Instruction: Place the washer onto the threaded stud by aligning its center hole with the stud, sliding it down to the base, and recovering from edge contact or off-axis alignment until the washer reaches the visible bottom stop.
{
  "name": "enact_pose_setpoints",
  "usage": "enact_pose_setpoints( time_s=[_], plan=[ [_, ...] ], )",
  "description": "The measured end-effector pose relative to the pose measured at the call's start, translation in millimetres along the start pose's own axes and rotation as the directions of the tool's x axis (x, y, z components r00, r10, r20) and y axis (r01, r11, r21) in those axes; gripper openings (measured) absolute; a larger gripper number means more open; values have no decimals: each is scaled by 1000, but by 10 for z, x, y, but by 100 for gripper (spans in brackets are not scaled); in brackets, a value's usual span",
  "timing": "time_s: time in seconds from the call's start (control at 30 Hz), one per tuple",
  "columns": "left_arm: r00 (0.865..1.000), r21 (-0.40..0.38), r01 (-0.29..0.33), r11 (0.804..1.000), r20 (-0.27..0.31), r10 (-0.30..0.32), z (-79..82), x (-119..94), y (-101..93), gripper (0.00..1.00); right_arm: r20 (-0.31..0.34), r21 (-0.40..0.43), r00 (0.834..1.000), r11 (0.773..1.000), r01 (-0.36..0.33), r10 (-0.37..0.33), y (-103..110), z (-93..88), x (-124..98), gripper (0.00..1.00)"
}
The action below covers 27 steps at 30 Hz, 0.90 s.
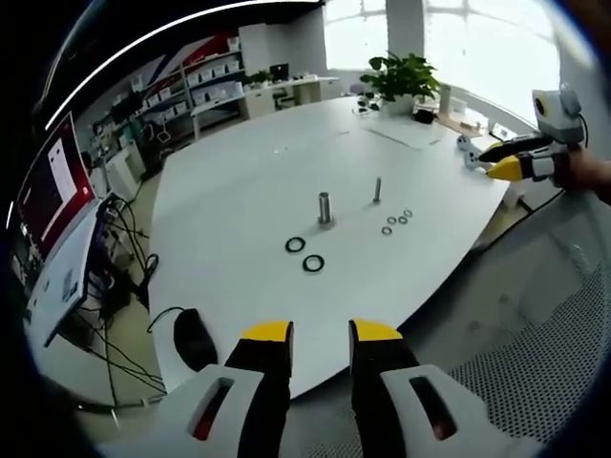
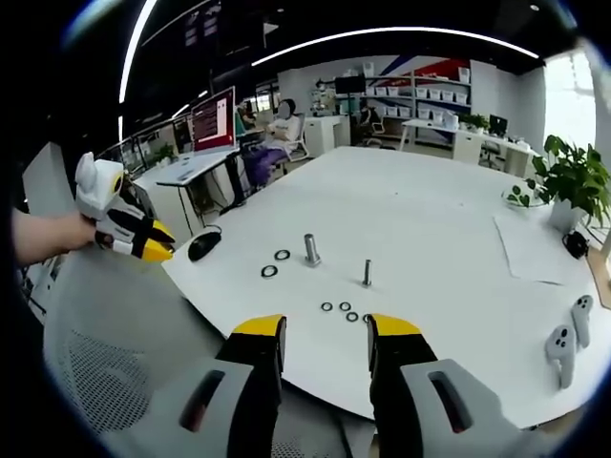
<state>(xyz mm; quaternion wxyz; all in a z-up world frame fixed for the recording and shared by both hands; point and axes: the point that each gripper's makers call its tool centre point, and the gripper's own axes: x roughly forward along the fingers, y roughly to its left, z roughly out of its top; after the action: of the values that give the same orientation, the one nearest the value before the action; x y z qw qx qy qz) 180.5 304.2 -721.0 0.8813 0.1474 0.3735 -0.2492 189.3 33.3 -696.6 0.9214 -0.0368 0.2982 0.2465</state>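
Note:
On the white table [image 1: 239,191] stand a thick metal stud [image 1: 325,207] and a thinner threaded stud [image 1: 377,189]. Two large black washers [image 1: 295,244] lie near the thick one, and several small washers [image 1: 396,221] lie near the thin one. My left gripper [image 1: 321,334] hovers open off the table's near edge, nothing between its jaws. In the right gripper view the thick stud [image 2: 311,249], thin stud [image 2: 367,273], large washers [image 2: 275,263] and small washers [image 2: 346,311] sit ahead of my open, empty right gripper [image 2: 326,329]. Each gripper is also visible in the other's view, held by a hand, off the table.
A black mouse [image 2: 202,245] lies at the table edge near the left gripper. White controllers [image 2: 563,348], a sheet of paper [image 2: 535,250] and a potted plant [image 2: 563,181] occupy the far side. A monitor [image 1: 52,191] with cables stands beside the table. A mesh chair [image 2: 105,372] sits below.

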Motion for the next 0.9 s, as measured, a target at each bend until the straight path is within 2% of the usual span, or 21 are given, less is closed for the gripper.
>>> enact_pose_setpoints(
  time_s=[0.2,0.7,0.8,0.9],
  plan=[
    [1000,-4,20,1000,-15,-20,-24,11,-43,22,-9,-11,1000,1000,-4,4,7,-18,3,36],
    [997,-104,70,992,20,-68,132,-9,2,23,-30,-18,999,1000,-14,13,17,-51,14,36],
    [998,-85,66,994,8,-65,154,29,37,23,-32,-22,999,1000,-16,15,15,-56,16,36],
    [998,-75,64,995,2,-64,250,102,66,24,-32,-24,999,1000,-20,19,21,-52,17,36]
  ],
)
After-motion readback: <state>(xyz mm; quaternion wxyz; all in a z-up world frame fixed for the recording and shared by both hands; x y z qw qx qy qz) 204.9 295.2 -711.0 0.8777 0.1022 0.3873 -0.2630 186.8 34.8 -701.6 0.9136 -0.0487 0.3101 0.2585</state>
